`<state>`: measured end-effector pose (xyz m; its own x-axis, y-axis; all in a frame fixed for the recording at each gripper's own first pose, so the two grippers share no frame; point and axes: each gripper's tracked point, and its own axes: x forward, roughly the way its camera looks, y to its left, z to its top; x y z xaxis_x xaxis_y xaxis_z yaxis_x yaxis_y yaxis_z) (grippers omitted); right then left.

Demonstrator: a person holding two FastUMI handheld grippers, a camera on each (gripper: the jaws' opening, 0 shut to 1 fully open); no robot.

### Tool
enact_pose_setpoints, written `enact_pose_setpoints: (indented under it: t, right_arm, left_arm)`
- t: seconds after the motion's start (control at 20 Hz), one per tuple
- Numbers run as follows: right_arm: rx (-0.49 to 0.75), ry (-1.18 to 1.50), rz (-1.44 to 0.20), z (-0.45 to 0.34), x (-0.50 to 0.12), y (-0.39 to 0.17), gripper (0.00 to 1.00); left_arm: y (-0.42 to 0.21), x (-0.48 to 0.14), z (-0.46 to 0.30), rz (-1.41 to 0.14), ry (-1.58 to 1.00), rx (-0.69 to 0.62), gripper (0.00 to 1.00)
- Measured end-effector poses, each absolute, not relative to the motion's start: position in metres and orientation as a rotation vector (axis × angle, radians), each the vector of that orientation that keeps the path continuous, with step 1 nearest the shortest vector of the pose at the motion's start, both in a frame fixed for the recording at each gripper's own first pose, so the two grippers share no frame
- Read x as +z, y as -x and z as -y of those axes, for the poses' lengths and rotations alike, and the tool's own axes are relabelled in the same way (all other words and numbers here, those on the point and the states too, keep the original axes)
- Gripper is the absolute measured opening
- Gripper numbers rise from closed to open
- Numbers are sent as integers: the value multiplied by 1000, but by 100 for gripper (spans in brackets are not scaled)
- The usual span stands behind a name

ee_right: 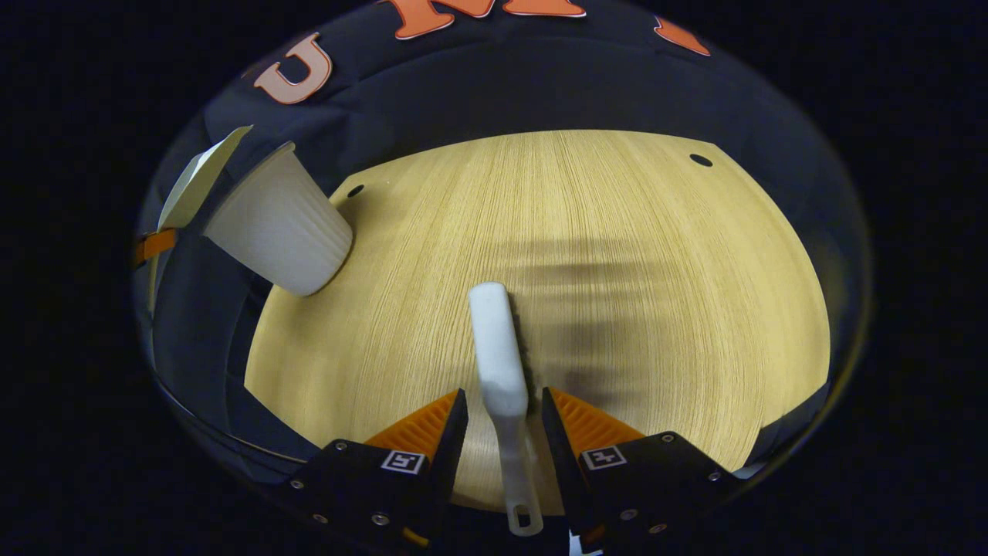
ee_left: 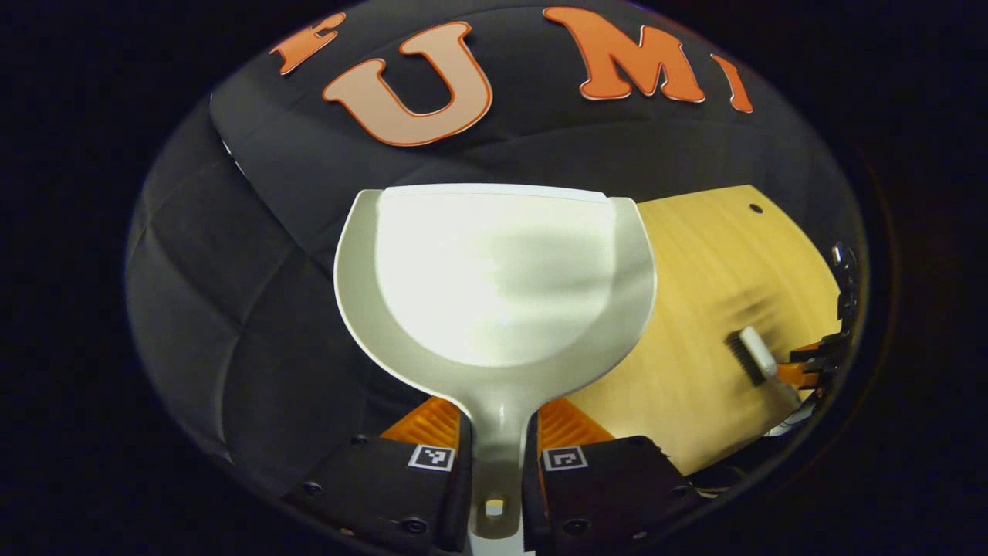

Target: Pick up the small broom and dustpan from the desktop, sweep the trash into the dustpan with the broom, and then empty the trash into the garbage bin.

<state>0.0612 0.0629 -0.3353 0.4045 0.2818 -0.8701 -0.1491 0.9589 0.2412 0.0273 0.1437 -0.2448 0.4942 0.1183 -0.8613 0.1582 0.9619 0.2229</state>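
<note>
left gripper clamped on dustpan handle | right gripper clamps broom | bin at tabletop's far-left corner | tip pan squarely over rim.

Overhead glare whitens the dustpan; edges warp.

The left gripper is being shown as two ribbed, wedge-shaped fingers set into matte black angular housing blocks. Each block is being marked near its front edge with a small square black-and-white coded tag and is being fastened with round dark screws. The right gripper is being presented in the same build: ribbed fingers, black blocks, square tags, round screw heads.
</note>
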Motion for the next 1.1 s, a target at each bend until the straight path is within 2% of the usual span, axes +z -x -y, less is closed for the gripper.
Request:
enact_pose_setpoints:
  t: [0.25, 0.45, 0.65, 0.7, 0.75, 0.85, 0.9, 1.1]
  right_arm:
    - [237, -144, -1011, -60, -313, -74, 59]
    - [206, -163, -935, -50, -298, -83, 59]
    - [187, -149, -947, -44, -300, -82, 62]
    - [184, -146, -954, -44, -301, -81, 53]
    - [189, -147, -959, -44, -302, -81, 62]
    - [192, -132, -973, -42, -305, -80, 63]
    - [189, -123, -978, -39, -307, -80, 53]
    - [179, -92, -1004, -33, -313, -79, 54]
  left_arm:
    - [-24, -259, -51, -1034, -125, -170, 27]
    - [6, -299, -2, -1084, -75, -217, 27]
    - [35, -336, 16, -1203, -6, -194, 28]
    - [41, -340, 19, -1231, 10, -185, 28]
    - [47, -343, 22, -1259, 14, -184, 30]
    - [59, -349, 18, -1308, 5, -170, 31]
    - [64, -353, 17, -1332, 0, -166, 32]
    - [73, -355, 14, -1417, -4, -141, 34]
